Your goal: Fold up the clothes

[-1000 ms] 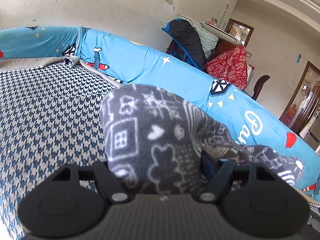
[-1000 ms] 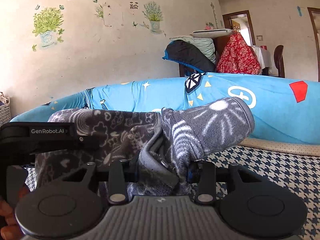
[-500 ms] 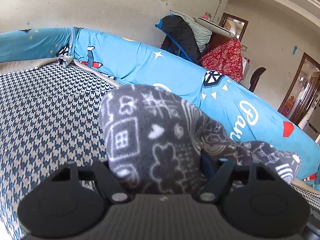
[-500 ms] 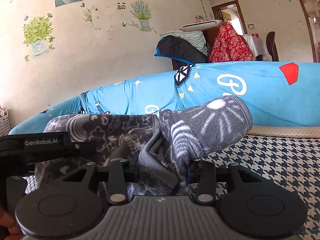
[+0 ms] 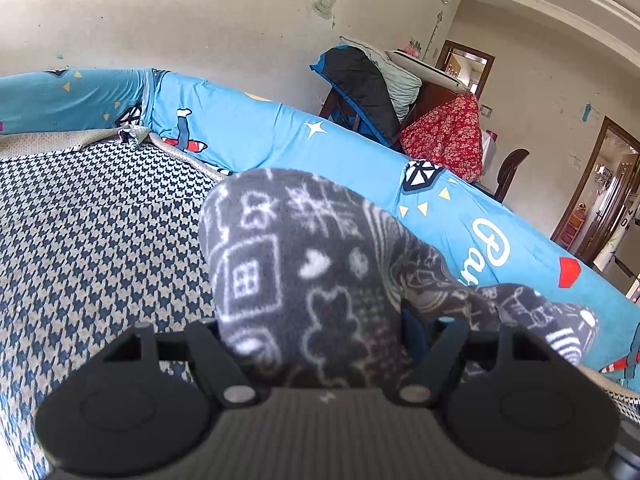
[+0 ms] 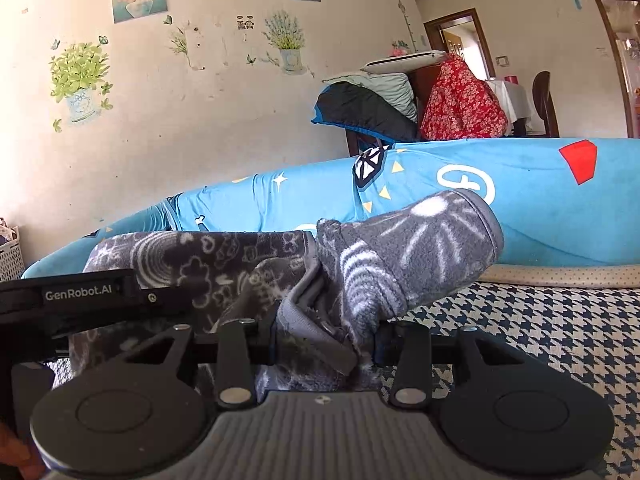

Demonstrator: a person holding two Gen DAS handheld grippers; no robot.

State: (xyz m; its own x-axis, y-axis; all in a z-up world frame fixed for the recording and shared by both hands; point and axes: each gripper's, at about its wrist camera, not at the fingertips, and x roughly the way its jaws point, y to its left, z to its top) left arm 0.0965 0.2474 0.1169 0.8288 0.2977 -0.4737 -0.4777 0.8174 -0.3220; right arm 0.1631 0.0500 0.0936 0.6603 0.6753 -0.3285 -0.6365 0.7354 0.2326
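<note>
Little has shifted since a second ago: both views tilt slightly. Left gripper (image 5: 320, 344) and right gripper (image 6: 324, 344) each pinch the grey patterned fleece garment (image 5: 304, 264), held bunched above the houndstooth bed cover (image 5: 88, 232). Folding appears unfinished; no neat fold shows.

Left of my right fingers, the black bar of my left gripper (image 6: 76, 300) reads "GenRobot.AI" in white. Beyond my left fingers, the blue sheet (image 5: 460, 216) carries large white script beginning "Ga"; the rest is hidden by fabric.
</note>
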